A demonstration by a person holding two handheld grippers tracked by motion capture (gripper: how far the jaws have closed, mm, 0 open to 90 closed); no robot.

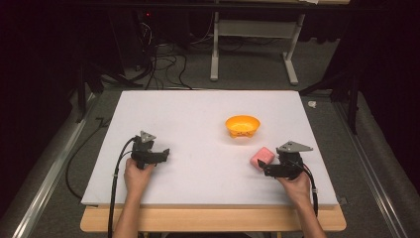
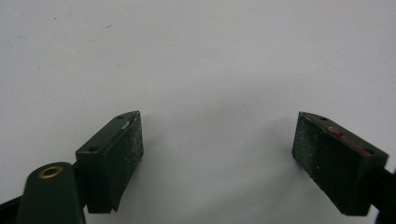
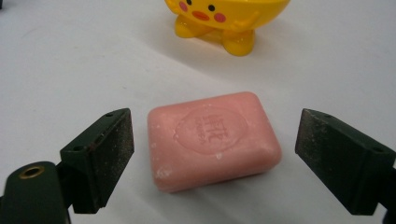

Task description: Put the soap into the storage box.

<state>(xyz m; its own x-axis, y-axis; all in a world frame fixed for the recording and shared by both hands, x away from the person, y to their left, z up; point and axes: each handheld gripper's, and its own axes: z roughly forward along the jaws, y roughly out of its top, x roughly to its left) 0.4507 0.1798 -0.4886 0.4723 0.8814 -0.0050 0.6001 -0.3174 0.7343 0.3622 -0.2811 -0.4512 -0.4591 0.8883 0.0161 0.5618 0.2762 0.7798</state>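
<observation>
Left gripper [image 1: 148, 154]: at about 8 o'clock on the white worktop [image 1: 198, 124], held low in the person's left hand [image 1: 136, 176]; jaws wide apart over bare surface, apparently waiting.
Right gripper [image 3: 215, 154]: at about 4 o'clock, jaws wide, one on each side of the soap without touching it, likely lined up for a grasp.
Pink soap bar [image 3: 212, 139]: lies flat on the worktop between the right jaws, stamped face up.
Yellow bowl [image 1: 242, 125]: beyond the soap toward 1 o'clock, standing on small feet, cartoon face; plausibly where the soap goes.
</observation>
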